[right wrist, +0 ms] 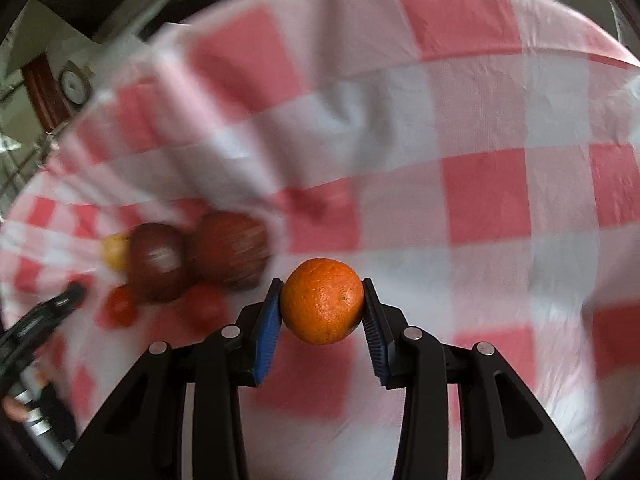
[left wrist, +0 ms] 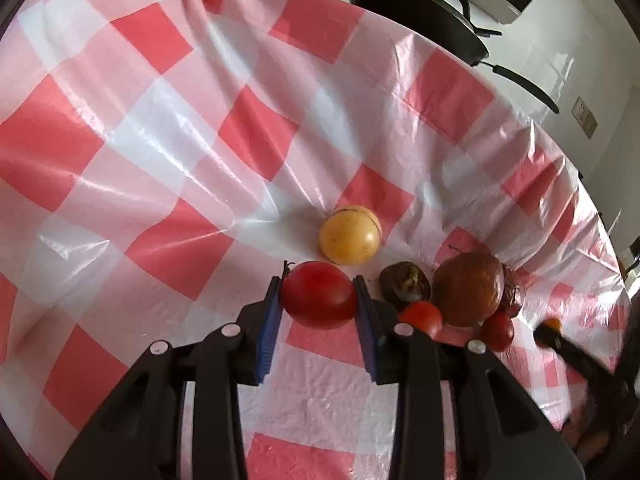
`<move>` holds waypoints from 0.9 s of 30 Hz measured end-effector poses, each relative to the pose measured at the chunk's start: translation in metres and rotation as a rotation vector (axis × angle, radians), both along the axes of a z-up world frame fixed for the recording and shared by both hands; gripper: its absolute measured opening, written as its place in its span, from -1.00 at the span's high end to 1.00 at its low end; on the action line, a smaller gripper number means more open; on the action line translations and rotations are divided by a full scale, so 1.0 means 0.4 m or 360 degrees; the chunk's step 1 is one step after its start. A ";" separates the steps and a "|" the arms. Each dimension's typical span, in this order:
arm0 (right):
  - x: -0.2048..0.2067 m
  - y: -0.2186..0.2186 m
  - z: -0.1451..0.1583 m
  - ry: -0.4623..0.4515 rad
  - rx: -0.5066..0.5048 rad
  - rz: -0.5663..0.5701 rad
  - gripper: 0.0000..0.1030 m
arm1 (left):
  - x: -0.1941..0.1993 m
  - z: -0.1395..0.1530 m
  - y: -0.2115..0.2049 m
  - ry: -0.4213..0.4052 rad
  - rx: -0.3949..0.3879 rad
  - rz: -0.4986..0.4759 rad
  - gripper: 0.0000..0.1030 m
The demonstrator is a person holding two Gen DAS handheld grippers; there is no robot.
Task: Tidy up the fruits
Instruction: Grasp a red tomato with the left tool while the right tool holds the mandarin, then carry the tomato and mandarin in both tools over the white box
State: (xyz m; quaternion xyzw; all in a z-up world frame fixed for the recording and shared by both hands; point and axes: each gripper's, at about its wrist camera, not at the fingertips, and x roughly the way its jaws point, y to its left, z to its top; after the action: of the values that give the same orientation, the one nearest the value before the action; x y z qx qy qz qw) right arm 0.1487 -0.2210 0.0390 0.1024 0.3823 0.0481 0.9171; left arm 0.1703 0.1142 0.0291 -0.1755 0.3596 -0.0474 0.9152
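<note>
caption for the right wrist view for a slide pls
Right gripper shut on an orange above the checked cloth, other fruit blurred at left.

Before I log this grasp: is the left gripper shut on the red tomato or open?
Shut on it: the left gripper has both blue pads pressed against the red tomato.

I can read no text, label, brand or number in either of my views; the checked cloth (left wrist: 168, 128) on the table is plain squares with no print; the small plate (left wrist: 585, 117) on the wall at the right edge of my left view is too small to make out; the round dial (right wrist: 74, 86) at the upper left of my right view is blurred and shows no figures I can tell.
</note>
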 end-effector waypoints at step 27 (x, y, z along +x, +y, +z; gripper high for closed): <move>-0.573 0.404 0.039 -0.0144 -0.0300 0.0483 0.25 | -0.621 0.141 0.065 -0.0390 0.0369 0.0210 0.32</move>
State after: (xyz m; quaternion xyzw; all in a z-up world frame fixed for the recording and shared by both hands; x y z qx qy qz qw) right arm -0.0805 -0.0592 0.0547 -0.0452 0.3547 0.1545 0.9210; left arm -0.0779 0.1402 0.0857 -0.0850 0.2363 0.0333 0.9674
